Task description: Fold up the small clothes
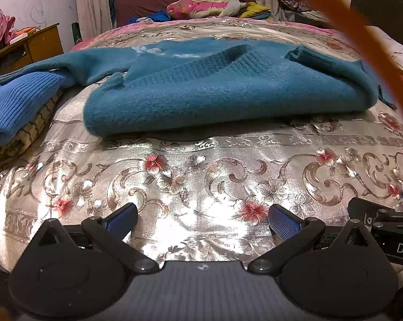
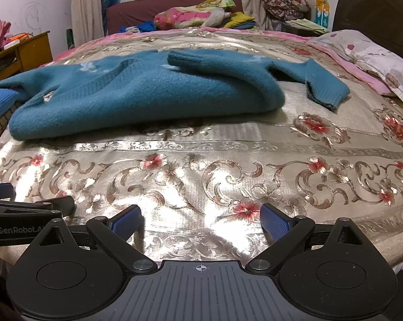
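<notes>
A teal knit sweater (image 2: 148, 91) was laid folded on the floral bedspread (image 2: 201, 176). The left gripper (image 1: 202, 218) and right gripper (image 2: 201, 218) were held wide apart, nothing gripped.

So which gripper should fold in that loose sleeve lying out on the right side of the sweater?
Probably the right hand-held gripper: open, empty, and the teal knitted sweater's loose sleeve lies toward its side.

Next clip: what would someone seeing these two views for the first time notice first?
A teal sweater lies partly folded across the middle of the bed, one sleeve trailing off to its right. Under it, the shiny floral bedspread fills most of both views. Low in each picture, the left hand-held gripper and right hand-held gripper are open and empty, short of the sweater.
</notes>
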Demonstrator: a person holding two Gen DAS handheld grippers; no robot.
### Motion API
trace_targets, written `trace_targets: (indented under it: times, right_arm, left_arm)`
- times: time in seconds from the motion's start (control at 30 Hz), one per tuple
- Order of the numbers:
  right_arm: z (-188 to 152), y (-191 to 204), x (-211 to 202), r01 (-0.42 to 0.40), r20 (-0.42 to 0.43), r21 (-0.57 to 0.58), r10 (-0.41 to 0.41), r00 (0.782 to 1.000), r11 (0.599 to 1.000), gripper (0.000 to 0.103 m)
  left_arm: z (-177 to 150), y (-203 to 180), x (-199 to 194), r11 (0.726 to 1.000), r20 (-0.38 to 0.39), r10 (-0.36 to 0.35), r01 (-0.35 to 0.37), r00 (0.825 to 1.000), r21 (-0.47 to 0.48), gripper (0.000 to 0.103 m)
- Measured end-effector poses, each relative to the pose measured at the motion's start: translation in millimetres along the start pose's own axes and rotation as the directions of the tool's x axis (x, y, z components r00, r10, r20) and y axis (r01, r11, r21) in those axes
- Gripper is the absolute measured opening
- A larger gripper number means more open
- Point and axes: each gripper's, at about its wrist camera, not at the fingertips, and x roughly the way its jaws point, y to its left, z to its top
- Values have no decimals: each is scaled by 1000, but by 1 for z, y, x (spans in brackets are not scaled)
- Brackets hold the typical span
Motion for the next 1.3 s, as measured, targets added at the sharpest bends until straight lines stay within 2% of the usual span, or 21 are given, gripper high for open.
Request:
trace_targets:
  times: [0.67,1.3]
  right_arm:
    - [1,-3,-1,-13,9,12,12,1000,1000,96]
    - [5,0,-5,-41,30,-6,41,999,999,83]
  left_arm:
    - [-1,-8,-3,999,15,9,-10,1000,44,103]
    - [2,-11,-2,998,8,-1,0,1000,68,103]
